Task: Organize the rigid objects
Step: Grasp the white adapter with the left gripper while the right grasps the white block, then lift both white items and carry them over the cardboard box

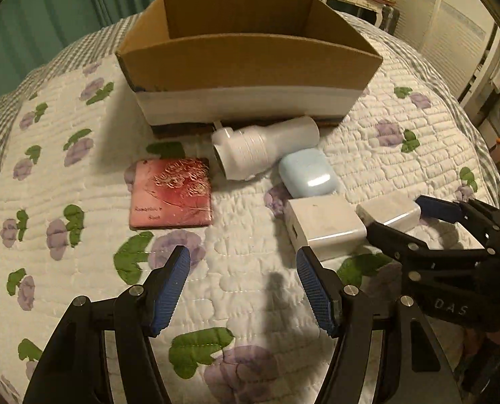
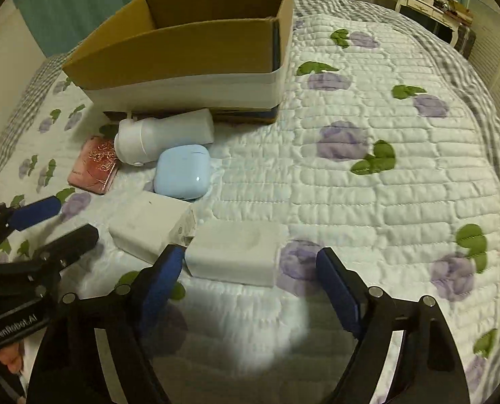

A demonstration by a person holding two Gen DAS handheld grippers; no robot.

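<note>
Blue-padded fingers [image 2: 164, 279] fill the bottom of the right wrist view, spread wide and holding nothing, and the right gripper [image 2: 250, 277] has its target right at the tips. That target is the nearer white block [image 2: 231, 256], lying flat on the quilt [image 2: 368, 202] with its long axis running across the gap, left to right. Its left end sits just beside the left pad, and its right end falls short of the right pad, so it lies at the mouth of the jaws and slightly left of centre, not yet between them. My read: a small push forward and a touch to the left should bracket it across the long axis.

Over to the left gripper [image 1: 243, 286], also wide open and empty, hovering over bare quilt. The white square adapter [image 1: 324, 227] lies ahead and to its right, just beyond the right pad. So the right hand is clearly the nearer one for the block, the left for the adapter.

Further out, the pale blue earbud case [image 2: 182, 171] sits just behind the adapter, the white bottle [image 2: 162, 136] lies on its side behind that, close against the cardboard box [image 2: 182, 50], and the pink tile [image 1: 172, 195] lies flat to the left. The box stands open, and no item shows in the part of its interior that is visible.
</note>
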